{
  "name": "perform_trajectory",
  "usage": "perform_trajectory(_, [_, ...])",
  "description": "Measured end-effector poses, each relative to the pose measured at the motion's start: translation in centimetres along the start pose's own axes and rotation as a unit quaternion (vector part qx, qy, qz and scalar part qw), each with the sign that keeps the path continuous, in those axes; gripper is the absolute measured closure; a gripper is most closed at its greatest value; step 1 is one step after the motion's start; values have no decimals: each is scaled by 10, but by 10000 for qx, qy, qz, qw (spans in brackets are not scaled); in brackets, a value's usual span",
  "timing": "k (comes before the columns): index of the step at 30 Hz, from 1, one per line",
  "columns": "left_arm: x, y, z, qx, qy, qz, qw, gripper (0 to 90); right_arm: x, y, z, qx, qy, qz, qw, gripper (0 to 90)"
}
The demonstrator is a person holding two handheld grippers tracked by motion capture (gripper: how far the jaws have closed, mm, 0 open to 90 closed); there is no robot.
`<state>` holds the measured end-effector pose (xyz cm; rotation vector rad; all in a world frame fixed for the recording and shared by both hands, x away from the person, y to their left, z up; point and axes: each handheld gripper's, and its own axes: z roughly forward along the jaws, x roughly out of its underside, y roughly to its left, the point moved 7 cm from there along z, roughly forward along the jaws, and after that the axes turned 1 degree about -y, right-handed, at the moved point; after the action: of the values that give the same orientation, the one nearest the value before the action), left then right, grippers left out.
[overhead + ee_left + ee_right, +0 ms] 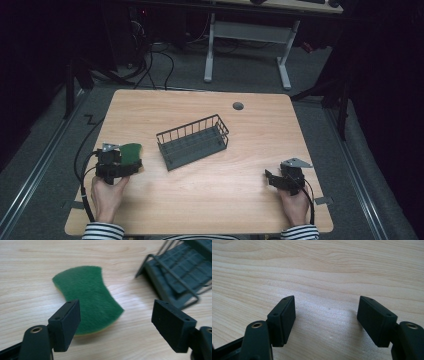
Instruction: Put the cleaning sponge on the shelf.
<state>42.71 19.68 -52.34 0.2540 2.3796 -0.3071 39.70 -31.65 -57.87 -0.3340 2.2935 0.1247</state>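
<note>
The left gripper (115, 322) stands wide open, empty, just short of the green sponge (90, 297), which lies flat on the table (210, 200) left of the wire basket (194, 141). Well right of the basket, the right gripper (325, 320) gapes empty.

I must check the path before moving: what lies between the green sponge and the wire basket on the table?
Nothing lies there. In the left gripper view, bare wooden table separates the green sponge from the wire basket; the high view agrees.
</note>
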Motion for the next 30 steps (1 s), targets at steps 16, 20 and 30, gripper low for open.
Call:
perform_trajectory(16, [-13, 27, 44, -565, 721, -459, 9947, 150, 0, 0, 0, 0, 2, 2, 10000, 311])
perform_trajectory(20, [-13, 29, 50, -552, 745, -577, 9940, 150, 0, 0, 0, 2, 1, 0, 10000, 311])
perform_trajectory(30, [-8, 28, 68, -679, 988, -650, 9907, 150, 0, 0, 0, 6, 2, 4, 10000, 311])
